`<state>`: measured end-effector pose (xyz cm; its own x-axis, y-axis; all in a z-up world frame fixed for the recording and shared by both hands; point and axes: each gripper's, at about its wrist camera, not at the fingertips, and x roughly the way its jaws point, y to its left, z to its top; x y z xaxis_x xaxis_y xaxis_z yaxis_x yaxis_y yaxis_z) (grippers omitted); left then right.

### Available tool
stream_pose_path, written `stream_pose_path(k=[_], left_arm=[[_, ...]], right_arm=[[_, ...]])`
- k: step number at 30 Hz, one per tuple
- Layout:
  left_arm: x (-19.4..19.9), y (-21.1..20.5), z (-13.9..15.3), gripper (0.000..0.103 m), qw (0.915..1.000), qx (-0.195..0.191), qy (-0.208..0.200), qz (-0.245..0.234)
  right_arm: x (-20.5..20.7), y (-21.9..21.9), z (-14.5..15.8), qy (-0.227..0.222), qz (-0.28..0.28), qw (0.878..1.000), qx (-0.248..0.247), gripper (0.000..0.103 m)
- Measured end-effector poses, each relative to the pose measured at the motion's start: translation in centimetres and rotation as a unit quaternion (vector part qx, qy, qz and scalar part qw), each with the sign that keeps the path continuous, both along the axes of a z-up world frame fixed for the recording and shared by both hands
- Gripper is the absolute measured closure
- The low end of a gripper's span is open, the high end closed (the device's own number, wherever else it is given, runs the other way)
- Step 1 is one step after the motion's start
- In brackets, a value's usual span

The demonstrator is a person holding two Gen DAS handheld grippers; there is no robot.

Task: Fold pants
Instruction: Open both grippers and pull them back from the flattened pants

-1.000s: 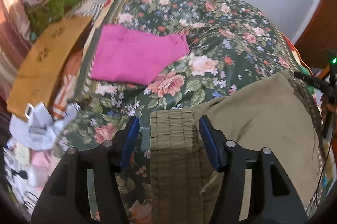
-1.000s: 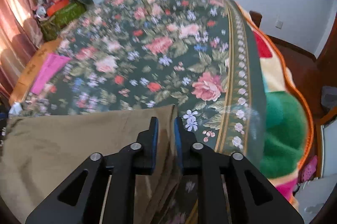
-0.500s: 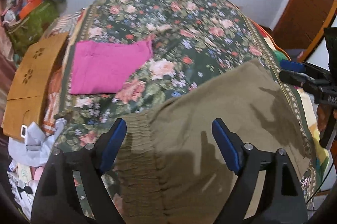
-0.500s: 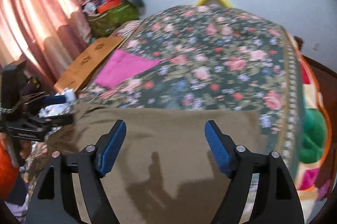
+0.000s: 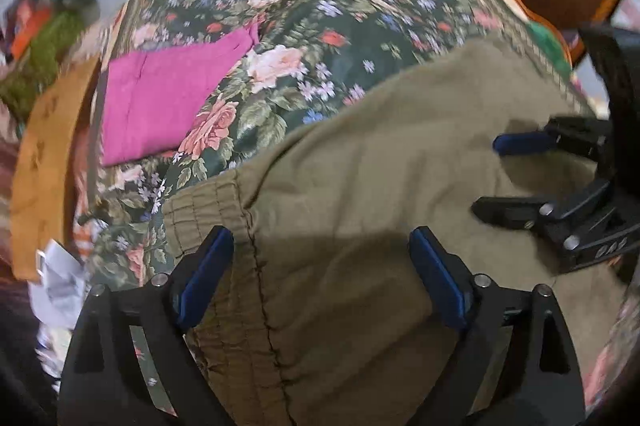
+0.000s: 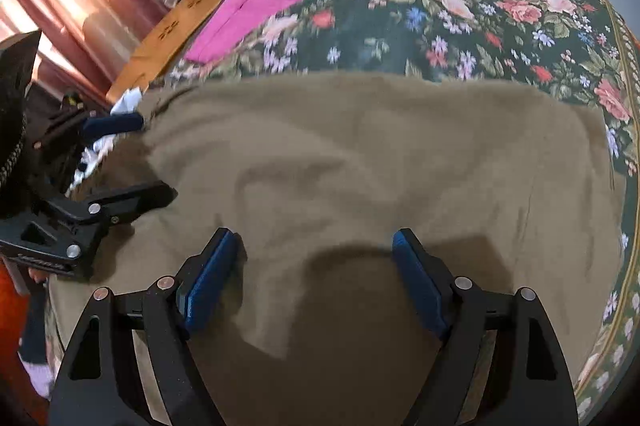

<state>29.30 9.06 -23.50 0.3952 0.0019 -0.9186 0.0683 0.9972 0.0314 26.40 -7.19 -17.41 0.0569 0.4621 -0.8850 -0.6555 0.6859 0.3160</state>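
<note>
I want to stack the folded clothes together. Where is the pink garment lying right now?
The pink garment lies flat on the floral bedspread, upper left in both wrist views, beside the wooden board and beyond the olive pants.

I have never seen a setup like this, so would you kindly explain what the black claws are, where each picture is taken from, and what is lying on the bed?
The black claws are hand-held grippers: a person holds one in each hand. Each carries a fisheye camera that looks forward along its two blue-padded fingers, so each picture shows its own gripper at the bottom.

In the left wrist view that is the left gripper, with the right one at the picture's right edge. In the right wrist view it is the right gripper, with the left one at the picture's left edge.

On the floral bedspread lie khaki pants, the ones to be folded, and a folded pink garment beyond them.

Nothing is held: the left jaws are opening, the right stand open, and the pants lie below both.
</note>
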Motion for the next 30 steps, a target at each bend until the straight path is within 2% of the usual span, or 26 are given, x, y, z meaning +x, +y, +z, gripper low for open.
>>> stream_pose_path(k=[2, 15, 26, 30], left_arm=[[-0.6, -0.3, -0.1, 0.011, 0.9999, 0.011, -0.005, -0.006], [-5.1, 0.5, 1.1, 0.011, 0.9993, -0.018, -0.015, 0.027], [-9.8, 0.6, 2.4, 0.011, 0.9974, 0.009, -0.053, 0.050], [-11.0, 1.0, 2.7, 0.011, 0.9962, 0.005, -0.060, 0.063]], right_arm=[[-0.5, -0.7, 0.2, -0.005, 0.002, 1.000, -0.004, 0.025], [-5.3, -6.2, 2.4, -0.034, -0.031, 0.999, -0.007, 0.025], [-9.5, -10.4, 3.6, -0.071, -0.079, 0.994, -0.030, 0.025], [-10.6, -11.7, 3.8, -0.077, -0.101, 0.991, -0.031, 0.024]])
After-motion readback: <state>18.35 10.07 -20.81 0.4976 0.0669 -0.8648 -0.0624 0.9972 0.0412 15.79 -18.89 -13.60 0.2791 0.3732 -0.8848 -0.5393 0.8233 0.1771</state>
